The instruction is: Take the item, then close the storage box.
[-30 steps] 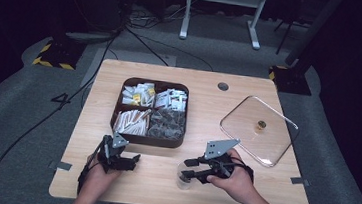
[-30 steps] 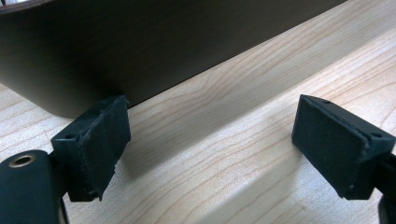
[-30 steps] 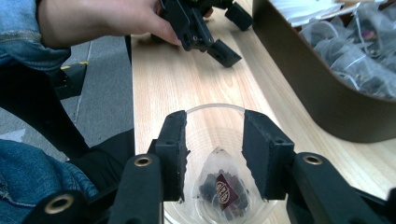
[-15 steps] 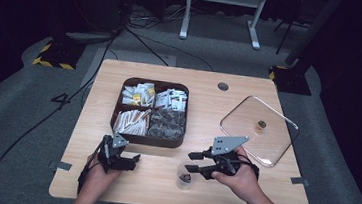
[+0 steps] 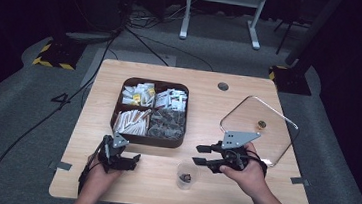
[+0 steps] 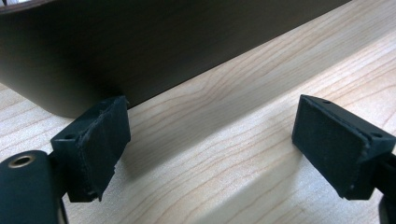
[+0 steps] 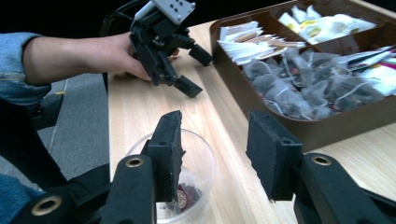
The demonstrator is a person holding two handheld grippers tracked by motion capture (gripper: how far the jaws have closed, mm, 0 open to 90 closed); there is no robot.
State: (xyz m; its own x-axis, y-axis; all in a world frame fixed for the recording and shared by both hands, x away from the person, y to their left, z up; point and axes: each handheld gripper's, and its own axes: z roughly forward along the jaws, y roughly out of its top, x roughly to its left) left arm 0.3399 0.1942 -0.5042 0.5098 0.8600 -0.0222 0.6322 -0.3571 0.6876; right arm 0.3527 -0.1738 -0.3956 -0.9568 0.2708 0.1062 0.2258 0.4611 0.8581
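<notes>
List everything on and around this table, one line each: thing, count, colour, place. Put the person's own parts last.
table: one, light wood, centre of the high view.
tray: one, dark brown, four compartments, left of the table's middle.
pale packets: many, white and yellow, two far compartments.
stick packets: a bunch, white and brown, near left compartment.
tea bags: a pile, grey, near right compartment.
cup: one, clear, something dark inside, near edge.
lid: one, clear with a gold knob, right side.
cables: several, black, floor beyond the table.
left gripper: black, open, near the tray's front wall.
right gripper: black, open, jaws just opening, nothing between them, beside the cup.
</notes>
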